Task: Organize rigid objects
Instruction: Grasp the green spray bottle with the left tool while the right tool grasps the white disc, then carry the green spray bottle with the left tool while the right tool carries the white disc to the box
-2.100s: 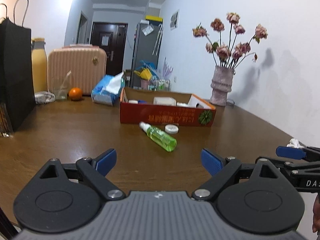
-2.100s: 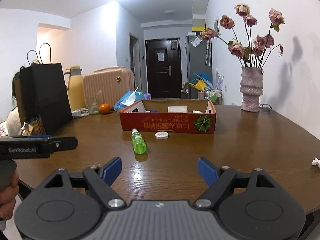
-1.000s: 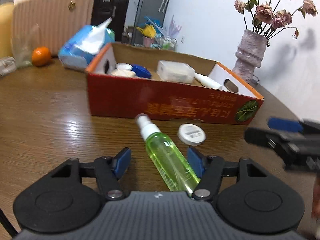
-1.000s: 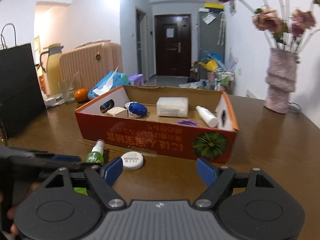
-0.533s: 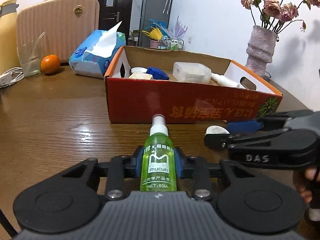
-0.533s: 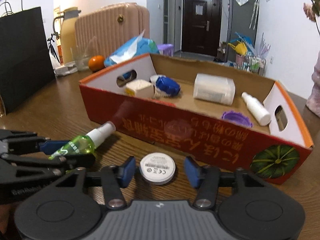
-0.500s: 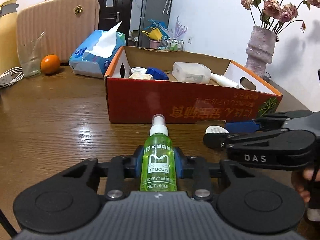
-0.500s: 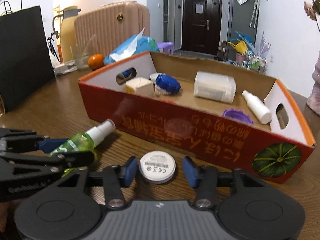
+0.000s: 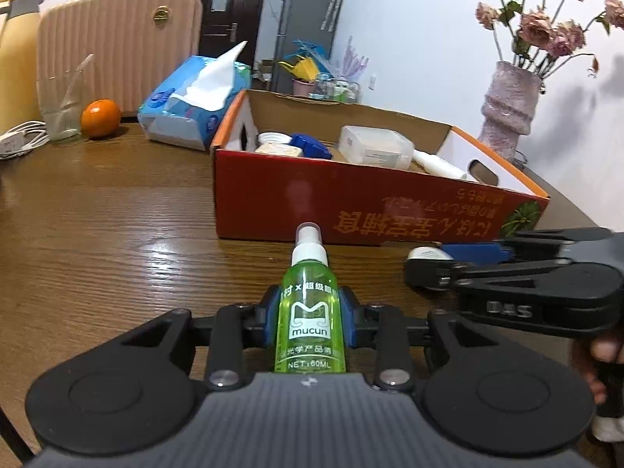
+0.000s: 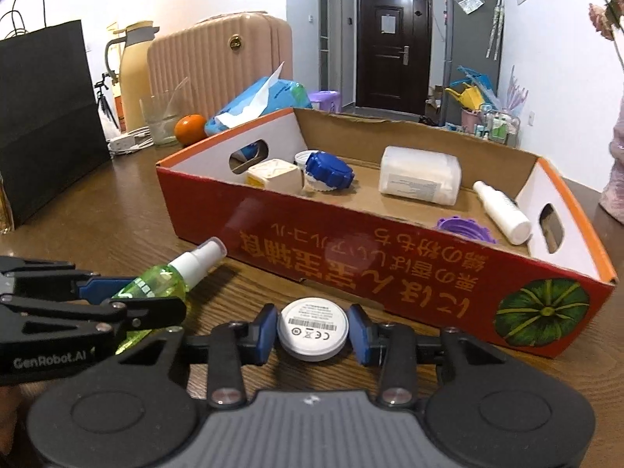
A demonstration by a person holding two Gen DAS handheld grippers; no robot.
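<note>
My left gripper [image 9: 310, 321] is shut on a green spray bottle [image 9: 310, 319], white nozzle pointing at the red cardboard box [image 9: 351, 210]. The bottle also shows at the left of the right wrist view [image 10: 163, 284]. My right gripper [image 10: 314, 333] is shut on a white round disc [image 10: 314, 329], just in front of the box's near wall [image 10: 351, 249]. The disc's edge peeks out in the left wrist view [image 9: 427, 253]. The box holds a white container [image 10: 419, 175], a blue cap [image 10: 329, 169], a small white bottle [image 10: 503, 206], a purple lid [image 10: 464, 228] and a cream block [image 10: 273, 173].
A tissue pack [image 9: 195, 101], an orange [image 9: 100, 117], a glass [image 9: 64, 109] and a pink suitcase [image 9: 117, 43] stand behind the box. A vase of dried flowers [image 9: 507, 113] is at the right. A black paper bag [image 10: 43, 117] stands at the left.
My right gripper has closed its fingers onto the white disc. My left gripper keeps its hold on the green bottle and has barely moved.
</note>
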